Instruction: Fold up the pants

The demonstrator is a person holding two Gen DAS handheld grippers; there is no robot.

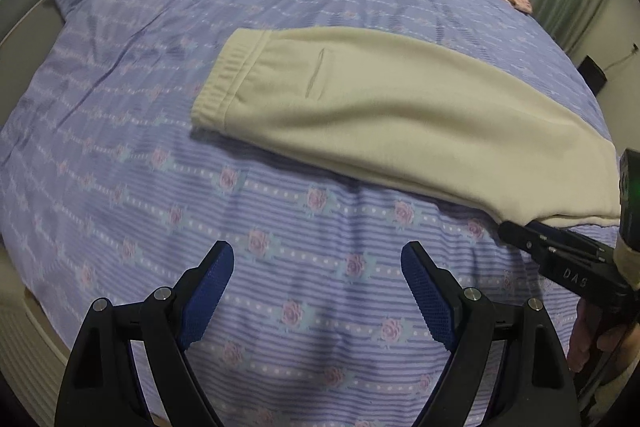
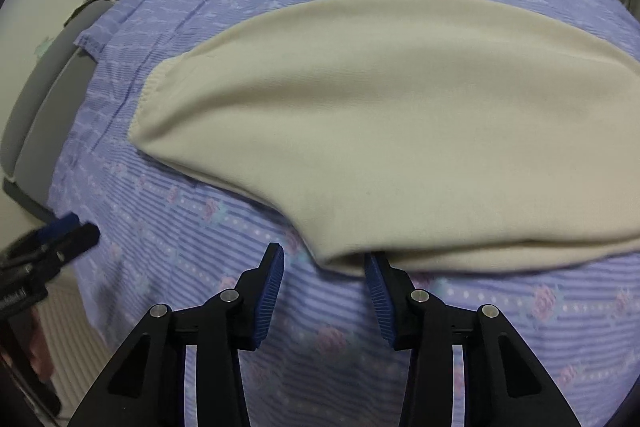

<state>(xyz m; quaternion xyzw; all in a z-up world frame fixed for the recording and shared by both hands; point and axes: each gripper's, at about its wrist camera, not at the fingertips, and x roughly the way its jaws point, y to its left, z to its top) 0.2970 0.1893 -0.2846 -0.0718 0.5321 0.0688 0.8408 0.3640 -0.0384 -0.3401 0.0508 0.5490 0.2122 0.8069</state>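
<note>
left wrist: steeply down, farther | right wrist: steeply down, close | shared: pants (image 1: 400, 115), bedsheet (image 1: 140, 131)

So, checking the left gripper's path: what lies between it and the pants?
Only bare floral bedsheet between the left gripper and the pants, in the left wrist view.

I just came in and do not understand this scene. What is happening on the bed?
A person holds a two-finger tool in each hand over cream pants that lie folded lengthwise on a blue flowered bedsheet. The right tool is at the near edge of the pants, one finger tucked at the fabric edge, nothing gripped yet. The left tool hangs open over bare sheet, short of the waistband.
</note>
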